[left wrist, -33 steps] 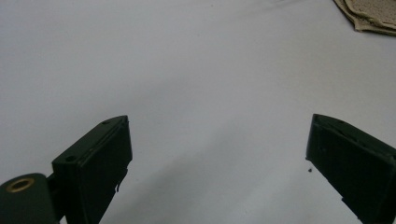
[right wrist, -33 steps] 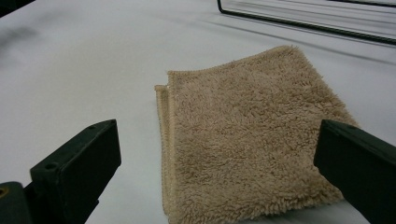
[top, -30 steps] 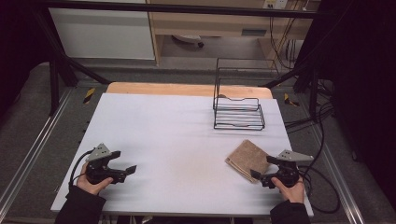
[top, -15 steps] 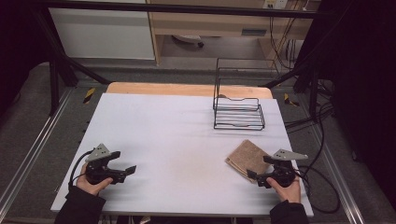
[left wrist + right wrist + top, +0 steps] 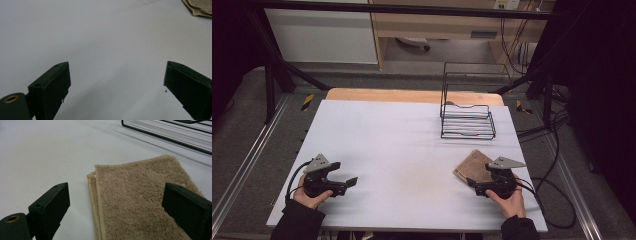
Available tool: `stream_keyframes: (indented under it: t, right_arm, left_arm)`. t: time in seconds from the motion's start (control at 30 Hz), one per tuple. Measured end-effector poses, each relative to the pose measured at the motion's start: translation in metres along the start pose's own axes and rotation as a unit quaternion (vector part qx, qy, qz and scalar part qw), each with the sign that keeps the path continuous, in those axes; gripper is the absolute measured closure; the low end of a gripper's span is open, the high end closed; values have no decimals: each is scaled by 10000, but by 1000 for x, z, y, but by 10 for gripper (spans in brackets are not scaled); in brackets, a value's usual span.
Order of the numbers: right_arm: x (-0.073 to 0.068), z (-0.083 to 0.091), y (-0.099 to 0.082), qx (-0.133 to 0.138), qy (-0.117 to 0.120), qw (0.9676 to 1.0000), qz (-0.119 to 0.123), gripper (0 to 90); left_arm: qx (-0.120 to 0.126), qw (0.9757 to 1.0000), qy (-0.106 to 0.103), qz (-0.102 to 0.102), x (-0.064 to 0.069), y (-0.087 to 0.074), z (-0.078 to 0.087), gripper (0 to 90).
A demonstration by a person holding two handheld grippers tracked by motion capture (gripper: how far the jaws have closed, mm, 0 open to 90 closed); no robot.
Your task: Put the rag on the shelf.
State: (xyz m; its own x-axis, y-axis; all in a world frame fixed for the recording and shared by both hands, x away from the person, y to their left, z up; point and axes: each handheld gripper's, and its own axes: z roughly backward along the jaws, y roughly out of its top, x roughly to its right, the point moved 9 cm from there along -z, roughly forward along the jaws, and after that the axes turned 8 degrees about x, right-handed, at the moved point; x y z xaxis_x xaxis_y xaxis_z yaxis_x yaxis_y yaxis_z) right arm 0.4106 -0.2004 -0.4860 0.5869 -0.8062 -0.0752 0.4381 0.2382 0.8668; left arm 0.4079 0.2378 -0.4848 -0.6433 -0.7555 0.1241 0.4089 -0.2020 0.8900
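Observation:
A folded beige towel (image 5: pixel 474 165) lies flat on the white table (image 5: pixel 402 135) at the front right. My right gripper (image 5: pixel 471 184) hovers at the towel's near edge, held by a hand. In the right gripper view the towel (image 5: pixel 140 202) sits between the wide-set jaws of that gripper (image 5: pixel 116 188). The jaws have just been closing slightly, and the pads do not press on the cloth. My left gripper (image 5: pixel 348 184) rests at the front left, open, with bare table between its jaws (image 5: pixel 117 66). A towel corner (image 5: pixel 200 7) shows far off.
A black wire rack (image 5: pixel 467 122) stands at the back right of the table, just beyond the towel; its base wires (image 5: pixel 175 137) cross the top of the right gripper view. Cables trail off the table's right side. A wooden strip edges the far side.
My right gripper has slid a little to the left along the towel's near edge. The left gripper and the towel have stayed put.

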Motion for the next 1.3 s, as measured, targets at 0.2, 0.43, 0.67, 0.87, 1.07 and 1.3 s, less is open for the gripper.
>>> stream_keyframes:
  t: [0.2,0.43,0.67,0.87,1.07,1.3]
  right_arm:
    - [-11,-18,6,-223,56,9993,309,236]
    - [-16,-35,6,-497,38,9974,529,415]
    - [-17,-47,3,-660,22,9956,671,545]
    - [-16,-50,0,-739,-30,9942,783,554]
    - [-13,-52,-2,-812,-257,9906,1067,638]
    - [-9,-52,-1,-877,-283,9889,1164,744]
  left_arm:
    - [10,10000,51,33,-2,0,0,68]
    - [9,10000,30,12,-2,0,0,69]
    - [7,10000,16,13,-1,0,0,71]
    - [-6,10000,18,-2,-1,0,0,74]
    - [-19,10000,9,-5,0,0,0,76]
    - [-22,10000,7,6,-1,-1,0,77]
